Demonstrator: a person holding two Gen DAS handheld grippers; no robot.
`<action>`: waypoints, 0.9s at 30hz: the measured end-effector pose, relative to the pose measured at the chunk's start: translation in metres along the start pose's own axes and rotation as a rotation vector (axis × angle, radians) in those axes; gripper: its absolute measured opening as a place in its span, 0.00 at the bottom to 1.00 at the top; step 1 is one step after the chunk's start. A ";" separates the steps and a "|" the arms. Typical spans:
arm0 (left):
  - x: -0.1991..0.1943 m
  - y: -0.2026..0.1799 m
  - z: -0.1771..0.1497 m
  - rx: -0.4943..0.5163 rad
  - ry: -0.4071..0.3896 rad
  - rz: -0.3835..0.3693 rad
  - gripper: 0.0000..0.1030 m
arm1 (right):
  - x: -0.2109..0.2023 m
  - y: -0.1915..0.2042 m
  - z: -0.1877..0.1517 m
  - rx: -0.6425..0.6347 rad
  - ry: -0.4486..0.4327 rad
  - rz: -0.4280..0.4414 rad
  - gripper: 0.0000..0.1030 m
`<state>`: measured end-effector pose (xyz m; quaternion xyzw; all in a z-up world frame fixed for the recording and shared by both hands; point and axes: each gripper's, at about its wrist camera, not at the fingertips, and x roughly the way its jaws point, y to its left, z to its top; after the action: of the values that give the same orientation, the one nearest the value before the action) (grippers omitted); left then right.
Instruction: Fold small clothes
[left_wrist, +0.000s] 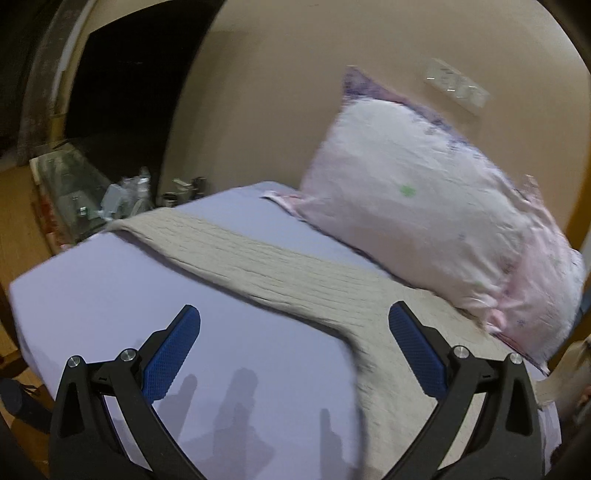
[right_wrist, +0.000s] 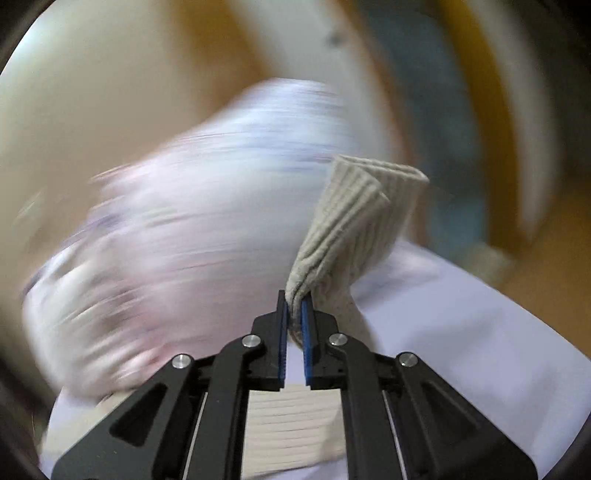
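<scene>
Across the lavender fitted sheet (left_wrist: 92, 295) of the bed lies a beige ribbed knit garment (left_wrist: 280, 280), one sleeve running flat toward the far left corner of the mattress and the body spreading toward the near right. Left gripper (left_wrist: 294, 317): black frame, blue textured pads (left_wrist: 173, 354) spread wide, nothing between them; it hangs above the sheet with the garment's lower edge passing under the gap. Finger shadows fall on the bare sheet just below it. A large pale pink pillow with purple print (left_wrist: 436, 229) leans against the tan wall (left_wrist: 280, 92) at the head of the bed, its lower edge touching the garment. Beyond the far left edge of the bed, cluttered items sit low against a dark opening; they are too blurred to identify. Right gripper (right_wrist: 294, 314): pads brought close together and clamped on a bunched fold of the same knit garment (right_wrist: 354, 229), whose ribbed cuff end stands up above the fingertips, lifted off the sheet. More of the knit shows flat beneath the gripper frame. The right wrist view is heavily motion-blurred; the pillow (right_wrist: 177, 236) reads only as a pink smear at left.
</scene>
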<state>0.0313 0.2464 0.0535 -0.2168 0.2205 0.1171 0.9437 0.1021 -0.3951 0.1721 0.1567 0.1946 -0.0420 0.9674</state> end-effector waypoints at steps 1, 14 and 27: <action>0.001 0.004 0.002 -0.007 0.003 0.013 0.99 | 0.001 0.049 -0.011 -0.082 0.018 0.098 0.06; 0.061 0.077 0.037 -0.346 0.136 0.079 0.85 | 0.046 0.212 -0.135 -0.248 0.482 0.494 0.70; 0.111 0.141 0.070 -0.462 0.176 0.246 0.41 | 0.040 0.108 -0.090 -0.080 0.394 0.398 0.79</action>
<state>0.1094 0.4164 0.0085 -0.4075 0.2937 0.2586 0.8252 0.1215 -0.2651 0.1089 0.1588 0.3456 0.1879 0.9055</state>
